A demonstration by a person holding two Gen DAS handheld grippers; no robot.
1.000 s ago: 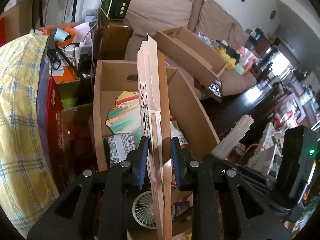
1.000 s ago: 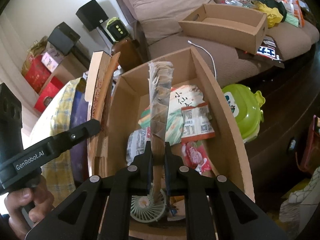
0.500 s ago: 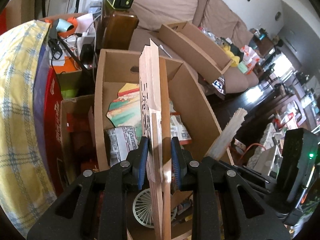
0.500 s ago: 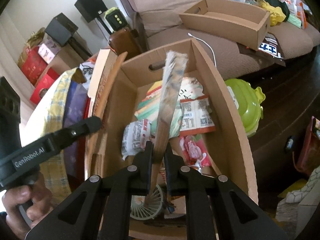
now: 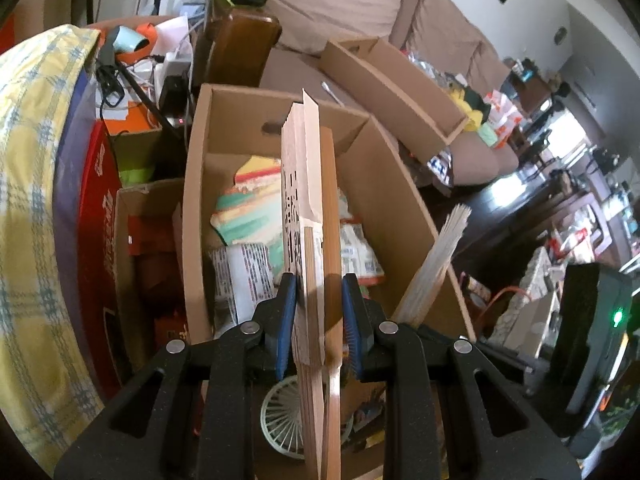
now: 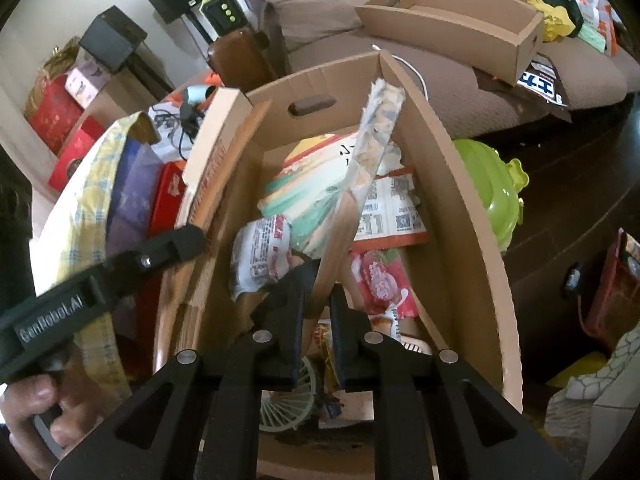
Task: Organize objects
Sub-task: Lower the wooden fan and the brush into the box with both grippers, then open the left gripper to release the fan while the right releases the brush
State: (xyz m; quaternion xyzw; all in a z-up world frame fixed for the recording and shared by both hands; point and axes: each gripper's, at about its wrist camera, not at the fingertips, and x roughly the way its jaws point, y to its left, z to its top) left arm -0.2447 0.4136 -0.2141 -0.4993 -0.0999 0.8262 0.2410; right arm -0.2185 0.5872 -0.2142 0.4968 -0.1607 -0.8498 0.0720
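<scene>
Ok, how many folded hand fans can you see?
2. The wooden fan is in the left gripper, the paper fan in the right gripper, both above the cardboard box. More may be buried.

An open box [image 6: 472, 216] stands in front of a sofa [image 6: 328, 4]. In it, packets [image 6: 384, 208] lie towards the far wall, and a small fan [image 6: 288, 404] lies at the near wall. A folded fan [image 5: 310, 216] stands upright over the box's left half; a second folded fan [image 6: 360, 184] leans over the right half. A tray [image 6: 460, 20] sits on the sofa seat behind the box. A lidded pot [image 6: 492, 184] lies right of the box. A blanket [image 5: 28, 200] and smaller boxes [image 5: 140, 216] lie to its left.
</scene>
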